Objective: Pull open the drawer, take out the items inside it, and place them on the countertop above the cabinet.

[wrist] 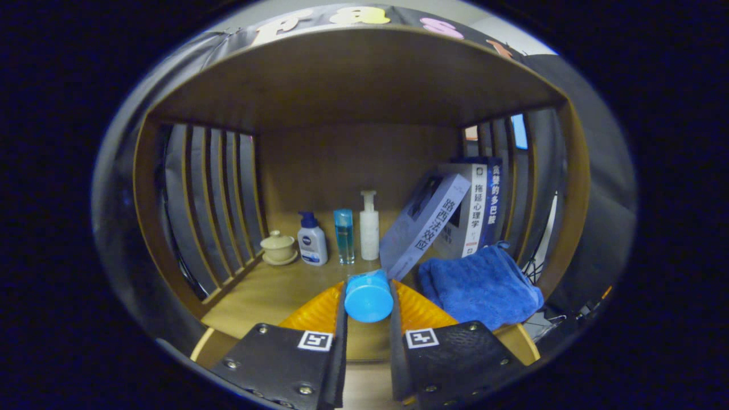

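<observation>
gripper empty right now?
No: the gripper is shut on a blue cup, both fingers pressing its sides, above the countertop.

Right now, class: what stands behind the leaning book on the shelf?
Behind the leaning book, two upright books stand against the slatted side; their lower parts are covered by it. The gripper is shut on a blue bottle.

Wooden shelf unit (pixel 353 80) w/ slatted sides (pixel 213 193), solid back panel (pixel 359 159), light wood countertop (pixel 273 290). Along the back, L to R: small lidded cup on saucer (pixel 278 248), white pump bottle w/ blue cap (pixel 312 239), clear blue bottle (pixel 344 234), tall white pump bottle (pixel 369 226). Right side: books (pixel 455 216), front one leaning. Folded blue towel (pixel 481 285) in front of them. Black cloth wall (pixel 598 216) behind slats. Lighting dim, warm.
</observation>
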Action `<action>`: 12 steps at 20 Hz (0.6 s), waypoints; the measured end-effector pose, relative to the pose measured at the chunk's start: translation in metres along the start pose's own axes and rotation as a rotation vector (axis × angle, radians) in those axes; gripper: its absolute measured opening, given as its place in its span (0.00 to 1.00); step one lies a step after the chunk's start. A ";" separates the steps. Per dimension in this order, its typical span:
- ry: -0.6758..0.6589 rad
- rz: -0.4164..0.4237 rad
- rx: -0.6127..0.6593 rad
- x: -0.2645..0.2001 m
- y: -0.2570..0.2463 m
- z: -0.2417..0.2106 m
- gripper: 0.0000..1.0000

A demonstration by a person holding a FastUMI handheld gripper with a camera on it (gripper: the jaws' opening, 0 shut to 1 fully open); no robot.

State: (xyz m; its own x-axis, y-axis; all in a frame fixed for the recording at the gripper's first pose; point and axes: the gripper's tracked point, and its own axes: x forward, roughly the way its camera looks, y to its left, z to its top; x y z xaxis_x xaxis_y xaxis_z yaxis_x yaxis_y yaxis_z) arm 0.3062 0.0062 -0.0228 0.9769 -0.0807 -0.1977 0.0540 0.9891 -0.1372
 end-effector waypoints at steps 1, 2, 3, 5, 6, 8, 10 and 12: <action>0.018 -0.012 -0.003 0.009 0.000 -0.012 0.32; 0.040 -0.012 0.000 0.016 0.003 -0.023 0.33; 0.052 -0.013 0.005 0.022 0.007 -0.030 0.33; 0.078 -0.019 -0.005 0.030 0.010 -0.043 0.33; 0.086 -0.019 -0.015 0.033 0.013 -0.047 0.33; 0.097 -0.015 -0.031 0.036 0.020 -0.055 0.35; 0.121 -0.016 -0.036 0.037 0.022 -0.062 0.37; 0.139 -0.015 -0.040 0.038 0.024 -0.067 0.39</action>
State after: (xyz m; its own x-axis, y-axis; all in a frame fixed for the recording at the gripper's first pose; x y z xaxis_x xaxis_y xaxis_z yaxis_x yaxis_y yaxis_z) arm 0.3305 0.0185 -0.0989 0.9379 -0.1145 -0.3274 0.0576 0.9822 -0.1787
